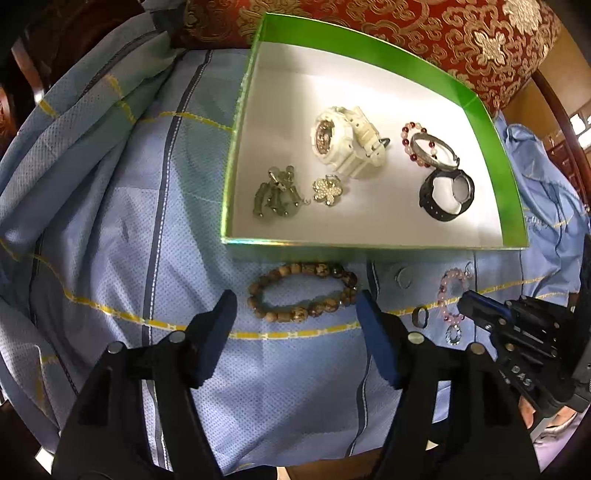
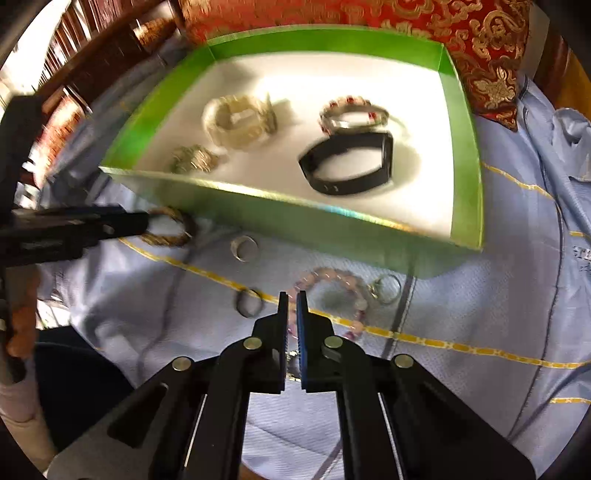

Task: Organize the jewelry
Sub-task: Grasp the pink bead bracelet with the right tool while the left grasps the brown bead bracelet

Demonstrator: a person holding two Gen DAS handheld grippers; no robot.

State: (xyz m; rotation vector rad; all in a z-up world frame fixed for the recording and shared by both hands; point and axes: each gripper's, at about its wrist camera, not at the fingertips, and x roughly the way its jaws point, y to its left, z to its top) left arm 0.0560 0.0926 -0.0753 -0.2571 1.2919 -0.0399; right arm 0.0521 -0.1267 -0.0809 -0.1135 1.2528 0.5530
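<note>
A green box (image 1: 369,243) (image 2: 258,218) with a white floor holds a white watch (image 1: 347,144), a flower brooch (image 1: 327,190), green earrings (image 1: 275,195), a red bead bracelet (image 1: 413,142), a silver bangle (image 1: 437,151) and a black band (image 1: 445,197) (image 2: 351,166). A brown bead bracelet (image 1: 303,291) (image 2: 168,230) lies on the blue cloth in front of the box. My left gripper (image 1: 295,306) is open around it. My right gripper (image 2: 291,299) (image 1: 467,299) is shut on a pink bead bracelet (image 2: 332,295) (image 1: 448,295), which rests on the cloth.
Two rings (image 2: 243,247) (image 2: 249,302) and a keyring-like loop (image 2: 388,288) lie on the blue cloth (image 1: 129,221) near the pink bracelet. A red and gold cushion (image 1: 443,33) sits behind the box. Dark wooden furniture (image 2: 92,55) stands at the far left.
</note>
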